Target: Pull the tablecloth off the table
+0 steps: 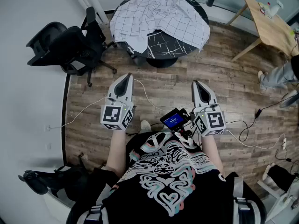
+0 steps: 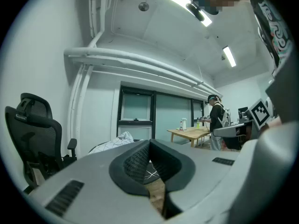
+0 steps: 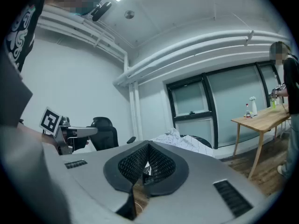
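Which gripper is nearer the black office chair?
Left. In the head view the left gripper is below and right of the office chair; the right gripper lies farther right.

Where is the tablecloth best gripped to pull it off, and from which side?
Grip the tablecloth at the flap hanging over the table's near rim, coming from the person's side. That loose, drooping edge should let the jaws close around it.
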A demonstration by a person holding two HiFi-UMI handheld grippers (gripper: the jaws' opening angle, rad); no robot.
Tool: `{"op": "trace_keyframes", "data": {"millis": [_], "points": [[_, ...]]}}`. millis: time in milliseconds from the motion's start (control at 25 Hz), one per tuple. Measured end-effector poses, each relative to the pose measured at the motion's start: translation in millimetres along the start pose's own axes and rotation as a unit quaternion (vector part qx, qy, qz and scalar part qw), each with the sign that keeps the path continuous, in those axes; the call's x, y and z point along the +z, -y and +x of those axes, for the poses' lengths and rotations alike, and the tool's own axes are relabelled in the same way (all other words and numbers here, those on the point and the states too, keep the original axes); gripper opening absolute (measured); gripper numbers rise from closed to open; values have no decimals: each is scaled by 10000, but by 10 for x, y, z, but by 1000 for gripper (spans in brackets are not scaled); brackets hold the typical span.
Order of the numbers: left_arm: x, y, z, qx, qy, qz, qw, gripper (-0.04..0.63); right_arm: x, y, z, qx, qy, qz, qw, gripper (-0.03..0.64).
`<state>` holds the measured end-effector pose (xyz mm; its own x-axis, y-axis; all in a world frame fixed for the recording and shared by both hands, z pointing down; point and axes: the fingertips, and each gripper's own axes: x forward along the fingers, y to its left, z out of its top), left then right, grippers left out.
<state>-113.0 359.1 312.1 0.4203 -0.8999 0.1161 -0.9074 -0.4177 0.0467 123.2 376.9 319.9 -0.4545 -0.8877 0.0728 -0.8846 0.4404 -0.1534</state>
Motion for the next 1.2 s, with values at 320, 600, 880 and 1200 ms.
{"op": "trace_keyframes", "data": {"millis": [320, 600, 880, 1200], "points": [[-22, 13, 37, -3, 9, -18, 10000, 20, -35, 86, -60, -79, 23, 33, 10000, -12], [47, -11, 36, -80, 369, -527, 9979, 18, 58, 207, -119, -250, 287, 2, 9993, -9], [-8, 146, 154, -435, 145, -377, 9982, 20, 111, 224, -7, -56, 269, -153, 9995, -9], [44, 117, 131, -168, 369, -693, 9968, 18, 141, 259, 35, 146, 393, 215, 9989, -9]]}}
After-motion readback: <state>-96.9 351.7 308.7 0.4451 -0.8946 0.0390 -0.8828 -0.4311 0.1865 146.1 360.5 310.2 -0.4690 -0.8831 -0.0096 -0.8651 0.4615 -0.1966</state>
